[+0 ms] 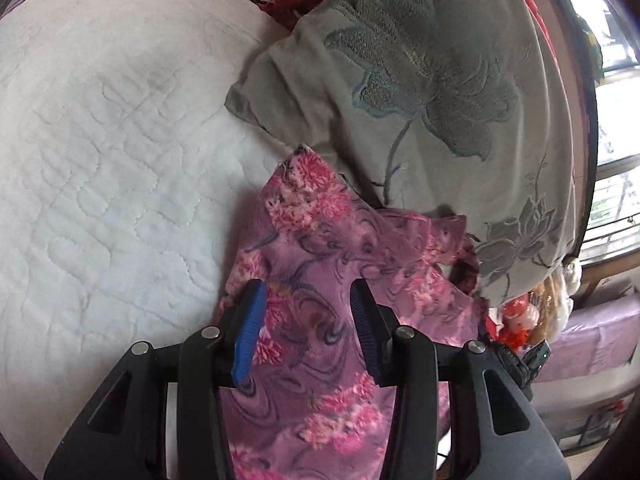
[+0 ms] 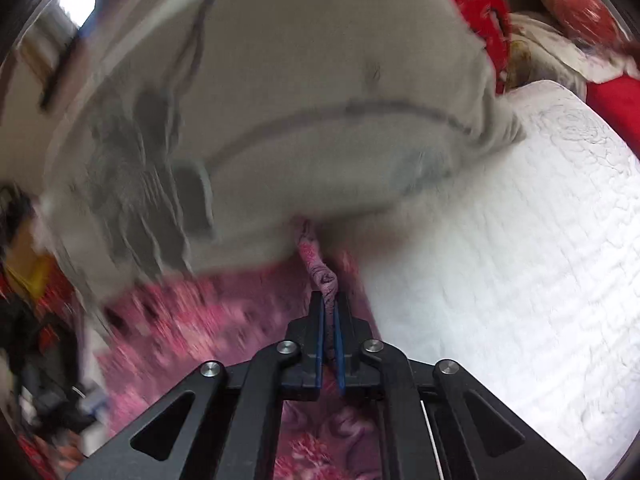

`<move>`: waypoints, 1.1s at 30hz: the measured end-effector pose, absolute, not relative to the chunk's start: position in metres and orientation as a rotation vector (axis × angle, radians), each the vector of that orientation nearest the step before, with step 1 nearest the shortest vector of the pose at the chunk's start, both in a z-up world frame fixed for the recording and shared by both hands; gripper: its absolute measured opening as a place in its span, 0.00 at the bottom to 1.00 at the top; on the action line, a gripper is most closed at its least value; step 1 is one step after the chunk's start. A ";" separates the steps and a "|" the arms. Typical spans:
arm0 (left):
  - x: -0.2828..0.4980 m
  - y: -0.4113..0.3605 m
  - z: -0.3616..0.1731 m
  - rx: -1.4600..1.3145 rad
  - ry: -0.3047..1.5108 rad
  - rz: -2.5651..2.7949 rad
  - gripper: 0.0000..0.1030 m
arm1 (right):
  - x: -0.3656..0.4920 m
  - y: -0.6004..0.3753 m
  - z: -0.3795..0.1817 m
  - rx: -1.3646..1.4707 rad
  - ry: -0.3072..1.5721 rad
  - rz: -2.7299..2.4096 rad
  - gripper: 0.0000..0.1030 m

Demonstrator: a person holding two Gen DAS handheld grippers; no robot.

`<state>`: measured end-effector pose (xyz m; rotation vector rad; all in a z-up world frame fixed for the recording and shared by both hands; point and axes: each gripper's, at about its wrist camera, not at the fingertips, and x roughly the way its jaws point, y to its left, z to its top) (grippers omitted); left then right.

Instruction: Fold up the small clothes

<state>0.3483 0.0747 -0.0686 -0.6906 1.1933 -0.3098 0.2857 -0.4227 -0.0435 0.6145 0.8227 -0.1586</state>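
Right gripper was pinched tight on a bunched edge of the pink flowery cloth in the middle of its view. Left gripper hung wide open over the same cloth, low in its frame, holding nothing. That cloth lay on the white quilt, touching the grey pillow. I think I needed to grab a second edge and pull flat, away from the pillow.

The garment lies on the quilted bedcover, its far end touching the pillow behind it. The left gripper hangs over the garment; the right gripper pinches a bunched fold before the pillow
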 end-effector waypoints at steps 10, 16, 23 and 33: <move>0.297 0.046 -0.025 -0.503 1.143 -0.360 0.47 | 0.241 -0.390 -0.028 0.606 0.807 0.032 0.13; 0.265 0.007 -0.055 -0.323 1.238 -0.320 0.51 | 0.227 -0.348 -0.061 0.506 0.923 0.035 0.23; 0.224 0.026 -0.033 -0.390 1.245 -0.353 0.53 | 0.157 -0.404 -0.037 0.602 0.879 -0.071 0.40; 0.200 0.020 -0.059 -0.431 1.308 -0.318 0.55 | 0.090 -0.424 -0.047 0.624 0.812 -0.039 0.03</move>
